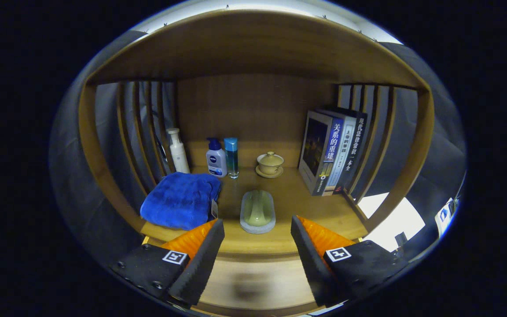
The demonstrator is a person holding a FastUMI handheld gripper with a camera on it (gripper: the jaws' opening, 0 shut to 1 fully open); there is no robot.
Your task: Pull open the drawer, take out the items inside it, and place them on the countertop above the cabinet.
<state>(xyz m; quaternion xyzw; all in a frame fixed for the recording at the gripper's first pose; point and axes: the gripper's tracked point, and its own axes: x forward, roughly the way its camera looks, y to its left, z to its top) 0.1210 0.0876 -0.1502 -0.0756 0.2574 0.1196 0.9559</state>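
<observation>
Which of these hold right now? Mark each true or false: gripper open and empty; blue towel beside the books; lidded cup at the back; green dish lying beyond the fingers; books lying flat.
1. The gripper is open and empty. True.
2. The blue towel lies beside the books. False: it lies on the opposite side, near the bottles.
3. The lidded cup stands at the back. True.
4. The green dish lies beyond the fingers. True.
5. The books lie flat. False: they stand upright.

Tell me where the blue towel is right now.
In the gripper view, the blue towel lies folded on the wooden countertop, just beyond the left finger of the open tongs, in front of the white bottle.
</observation>
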